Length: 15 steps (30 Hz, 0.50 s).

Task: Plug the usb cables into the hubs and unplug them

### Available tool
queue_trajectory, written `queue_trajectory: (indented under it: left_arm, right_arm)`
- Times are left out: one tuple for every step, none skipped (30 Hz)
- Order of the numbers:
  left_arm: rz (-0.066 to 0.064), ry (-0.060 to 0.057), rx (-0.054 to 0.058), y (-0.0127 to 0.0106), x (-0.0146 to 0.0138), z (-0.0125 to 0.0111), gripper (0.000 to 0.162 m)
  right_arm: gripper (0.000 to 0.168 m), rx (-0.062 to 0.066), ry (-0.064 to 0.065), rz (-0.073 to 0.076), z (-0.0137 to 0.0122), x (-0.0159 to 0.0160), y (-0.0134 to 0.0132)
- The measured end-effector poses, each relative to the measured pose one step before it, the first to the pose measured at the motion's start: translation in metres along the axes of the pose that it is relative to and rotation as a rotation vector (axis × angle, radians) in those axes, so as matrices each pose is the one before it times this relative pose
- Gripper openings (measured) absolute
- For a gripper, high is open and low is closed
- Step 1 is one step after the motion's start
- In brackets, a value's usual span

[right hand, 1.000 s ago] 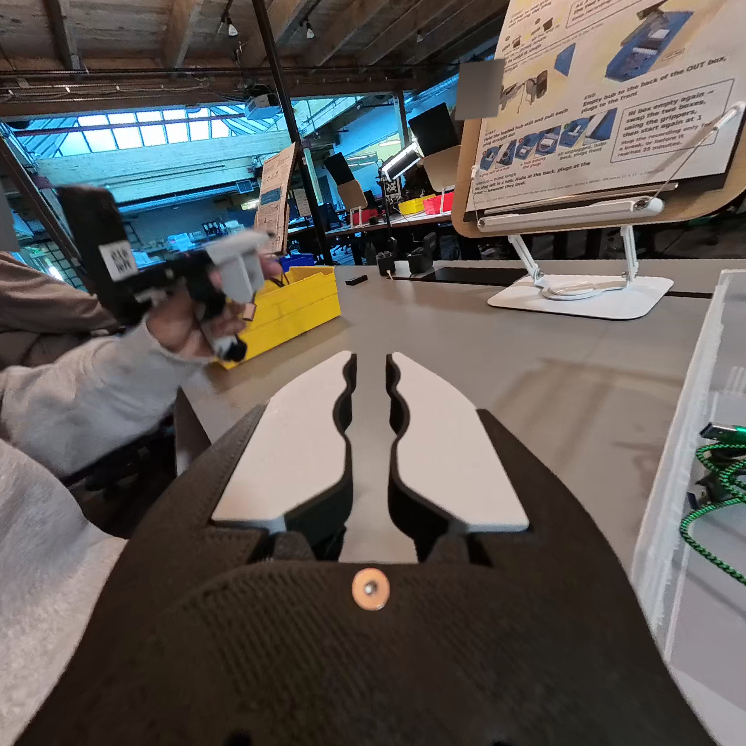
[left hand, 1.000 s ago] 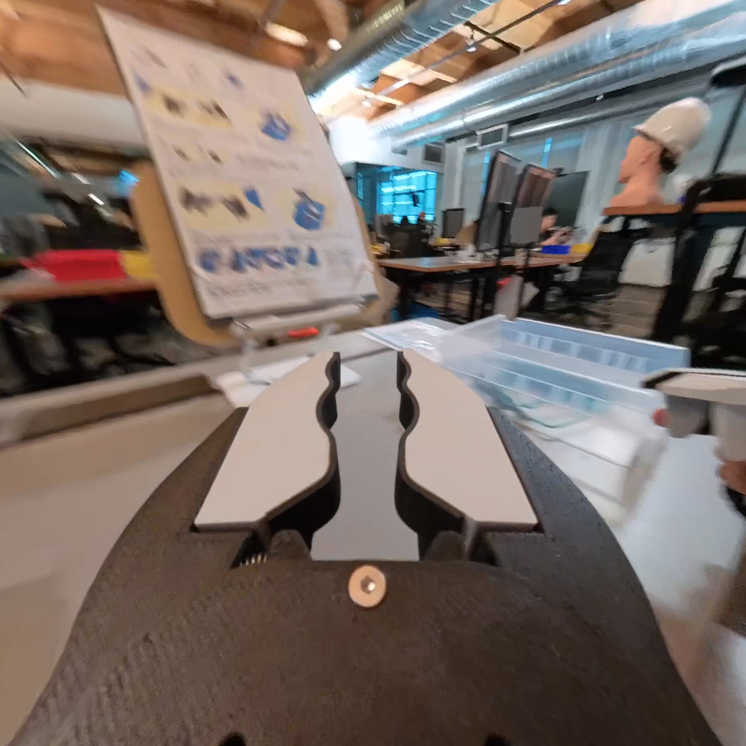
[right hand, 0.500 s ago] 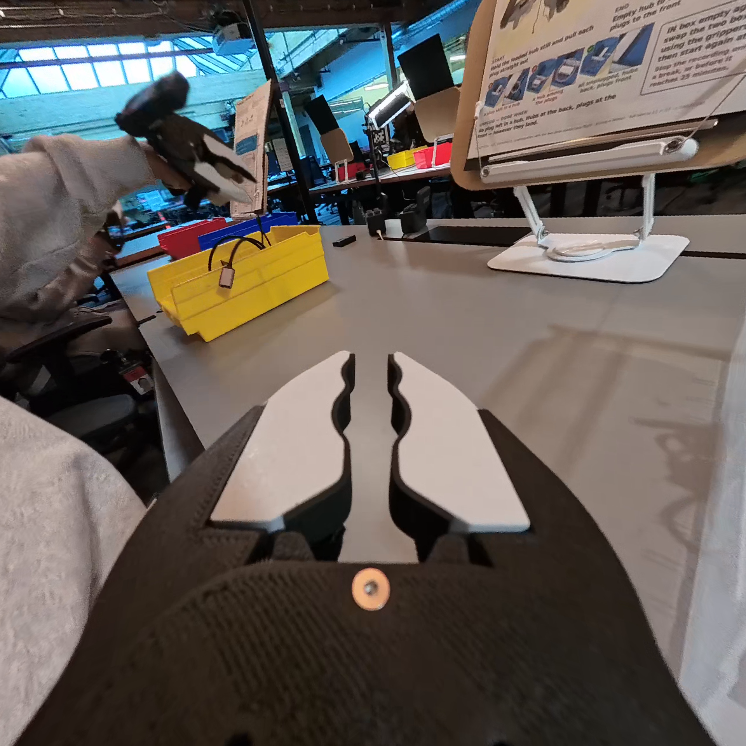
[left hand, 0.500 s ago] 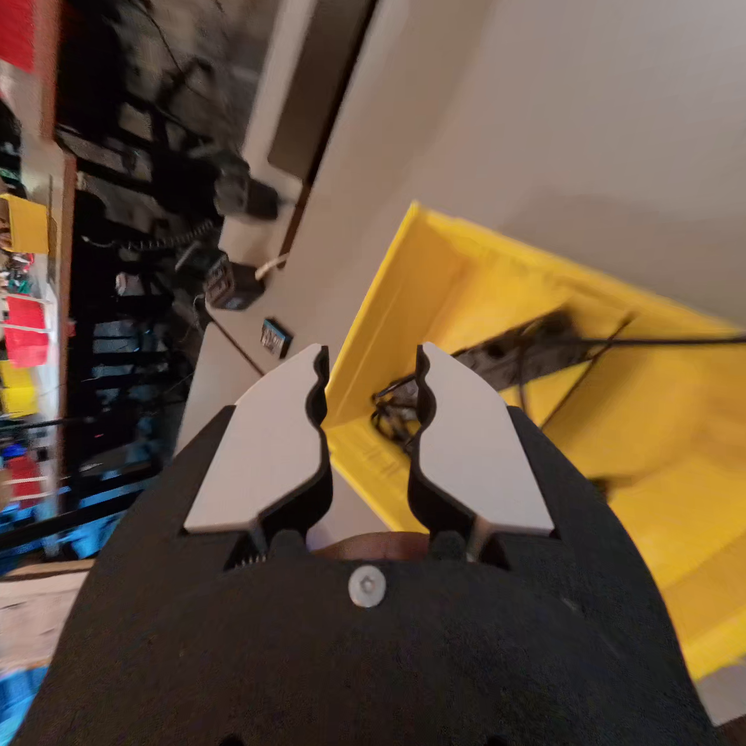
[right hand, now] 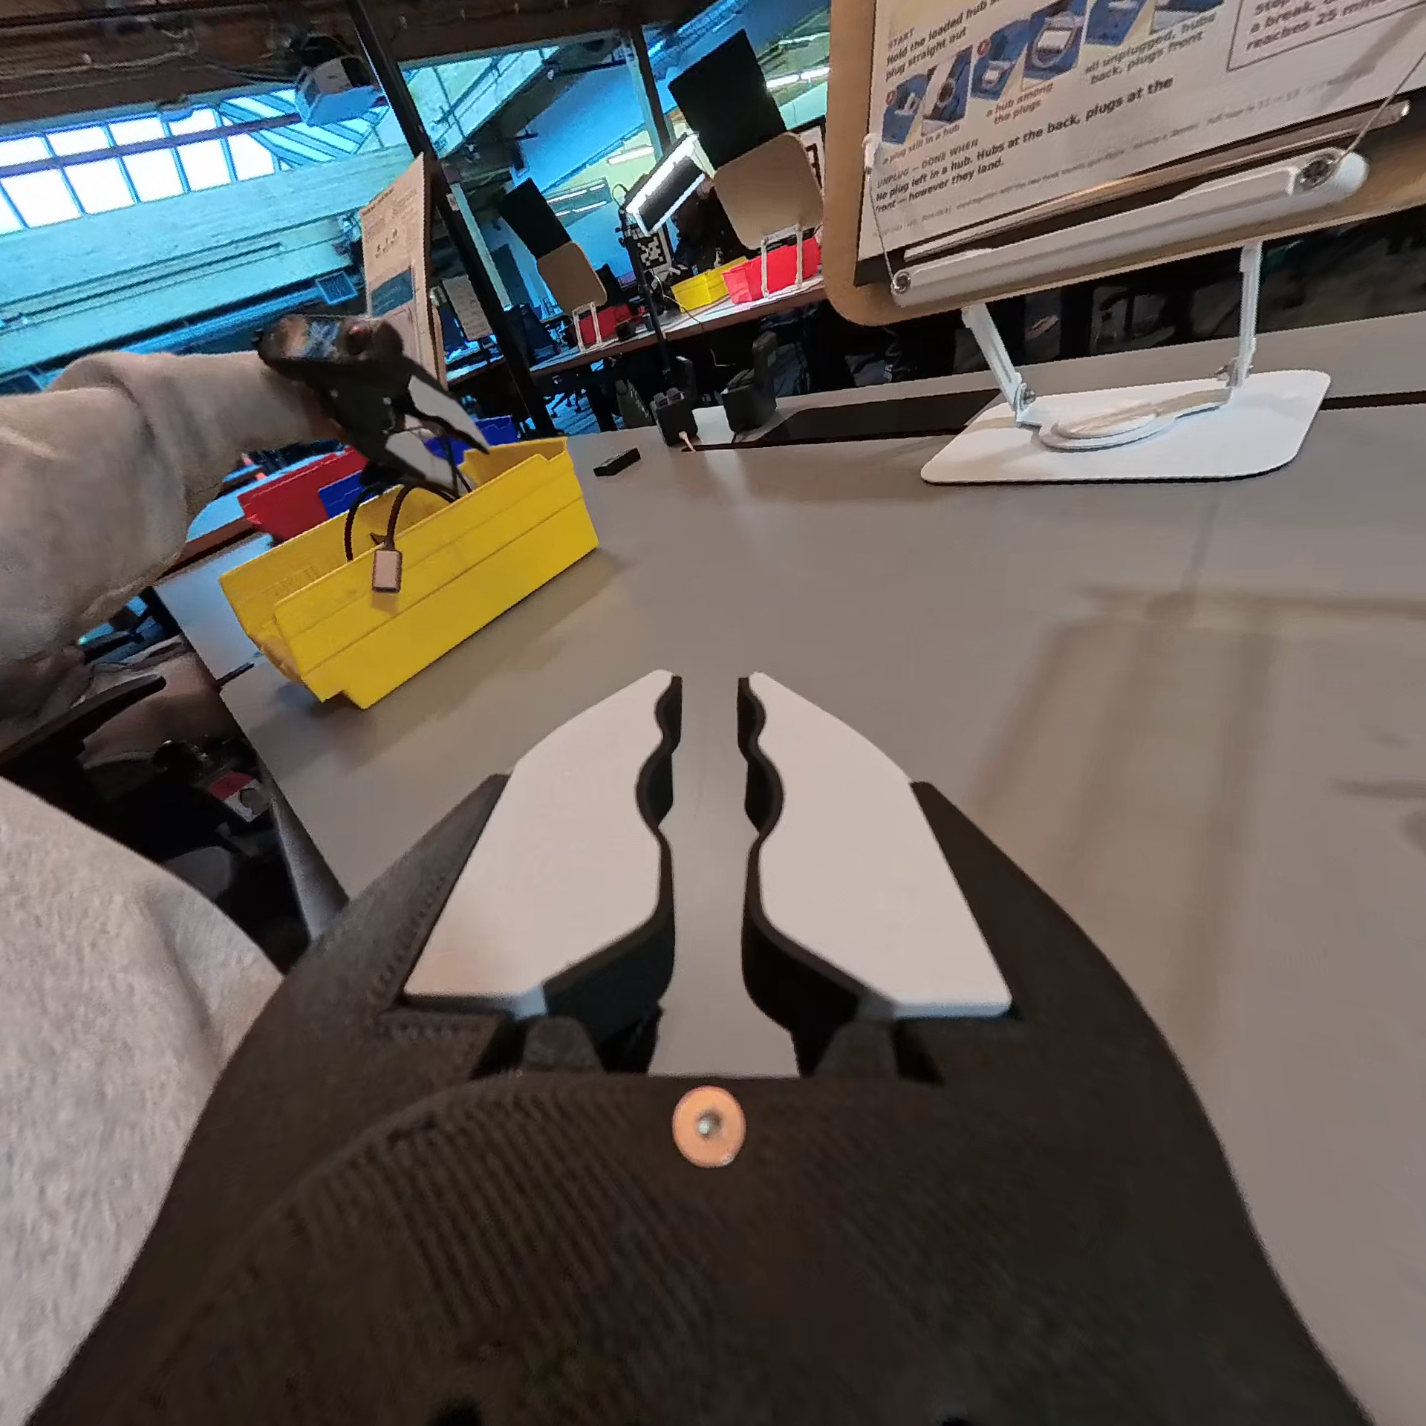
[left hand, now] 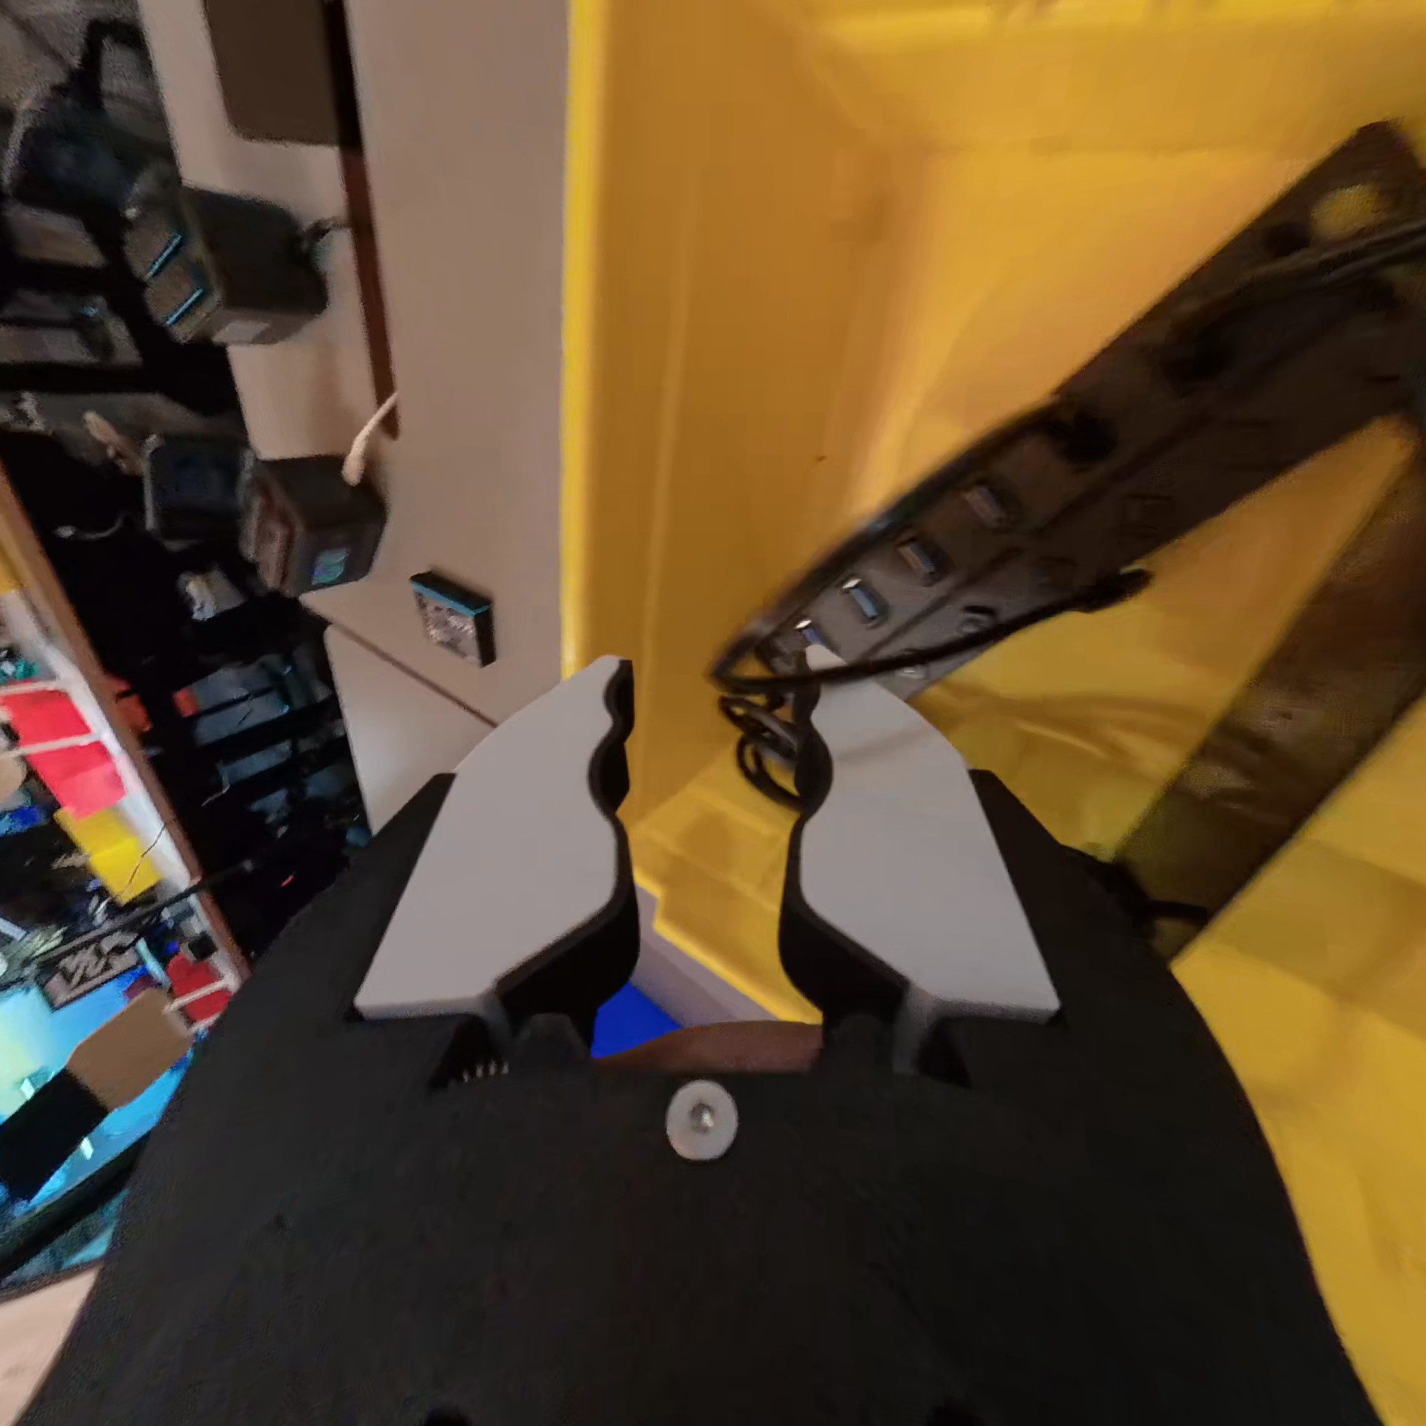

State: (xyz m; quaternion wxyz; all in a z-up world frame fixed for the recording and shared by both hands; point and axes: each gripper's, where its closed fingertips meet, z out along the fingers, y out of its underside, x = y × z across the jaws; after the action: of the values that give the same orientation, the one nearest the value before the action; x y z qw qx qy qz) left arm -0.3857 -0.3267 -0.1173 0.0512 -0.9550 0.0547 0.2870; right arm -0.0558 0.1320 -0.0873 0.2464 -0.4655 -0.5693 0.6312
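Note:
In the left wrist view, my left gripper (left hand: 718, 679) is open and empty. It points down into the yellow bin (left hand: 694, 386), just short of a black usb hub (left hand: 1080, 501) that lies slantwise in it. The hub has a row of blue ports. A coiled black cable (left hand: 760, 741) lies at my right fingertip. In the right wrist view, my right gripper (right hand: 708, 683) hovers low over the grey table (right hand: 1003, 656), narrowly open and empty. The left gripper (right hand: 409, 417) shows there over the yellow bin (right hand: 463, 586), where a cable with a grey plug (right hand: 383, 571) hangs over the wall.
A stand with an instruction sheet (right hand: 1119, 440) sits at the back right of the table. Red and blue bins (right hand: 301, 494) stand behind the yellow one. Small black devices (left hand: 309, 525) and a flat black piece (right hand: 617, 461) lie near the table's far edge. My hands' fingertips stand some 55 cm from each other. The black usb hub (left hand: 1080, 501) is closer to my left gripper, around 8 cm from its tips; the right tips are 50 cm off.
My left gripper swung from facing the stand down into the yellow bin, closed in on the hub and opened wider. The right gripper tilted down slightly; its gap is unchanged.

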Motion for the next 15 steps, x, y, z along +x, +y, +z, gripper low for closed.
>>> queue_trajectory:
  left_arm:
    - [0.0144,0.0246,0.0046,-0.00222,0.00825,-0.00181,0.047]
    - [0.0196,0.0287,-0.0127,0.0,0.00839,-0.00006,0.047]
    - [0.021,0.0324,-0.0246,0.00145,0.00835,0.00184,0.047]
    - [0.0169,0.0343,-0.0238,0.00107,0.00769,0.00307,0.047]
    - [0.0175,0.0232,-0.0202,0.00018,0.00515,0.00412,0.047]
    - [0.0284,0.0077,-0.0189,-0.00002,0.00239,0.0044,0.046]
    - [0.0452,-0.0039,-0.0269,0.00087,0.00043,0.00459,0.045]
    - [0.0707,-0.0155,-0.0492,0.00391,-0.00128,0.00444,0.045]
    - [0.082,-0.0095,-0.0535,0.00473,-0.00047,0.00437,0.046]
    - [0.0506,0.0161,-0.0208,0.00078,0.00195,0.00359,0.049]
    - [0.0117,0.034,0.0099,-0.00355,0.0026,0.00199,0.053]
    - [0.0105,0.0285,-0.0039,-0.00163,0.00128,0.00163,0.063]
    - [0.0175,0.0291,-0.0151,-0.00017,0.0017,0.00121,0.073]
    - [0.0139,0.0326,-0.0122,-0.00127,0.00215,0.00136,0.077]
    - [0.0152,0.0414,-0.0108,-0.00192,0.00403,0.00212,0.08]
  right_arm:
    - [0.014,-0.0004,-0.0005,0.0027,0.00349,0.00114,-0.00186]
    - [0.014,-0.0014,-0.0032,0.004,0.00375,0.00081,-0.0016]
    - [0.014,-0.0014,-0.007,0.005,0.00415,0.00016,-0.00151]
    - [0.014,-0.0009,-0.0101,0.0051,0.00424,-0.00046,-0.0013]
    - [0.014,0.0004,-0.0118,0.0039,0.00419,-0.00106,-0.0013]
    - [0.014,0.0013,-0.012,0.0021,0.00402,-0.00145,-0.0011]
    - [0.014,0.0004,-0.0115,-0.0002,0.00371,-0.00191,-0.00081]
    - [0.014,-0.0017,-0.0097,-0.0028,0.00295,-0.00225,-0.00064]
    - [0.014,-0.004,-0.0083,-0.0062,0.00206,-0.00248,-0.00015]
    - [0.014,-0.0077,-0.0071,-0.01,0.00109,-0.00269,0.00016]
    - [0.014,-0.0116,-0.0042,-0.0137,0.00001,-0.00211,0.0006]
    - [0.014,-0.0121,0.0001,-0.0158,-0.00071,-0.00117,0.00038]
    - [0.013,-0.0091,0.004,-0.0154,-0.00148,-0.00011,-0.00001]
    - [0.013,-0.0056,0.0054,-0.0116,-0.00185,0.00073,-0.00058]
    - [0.013,-0.001,0.0044,-0.0059,-0.00196,0.0013,-0.0011]
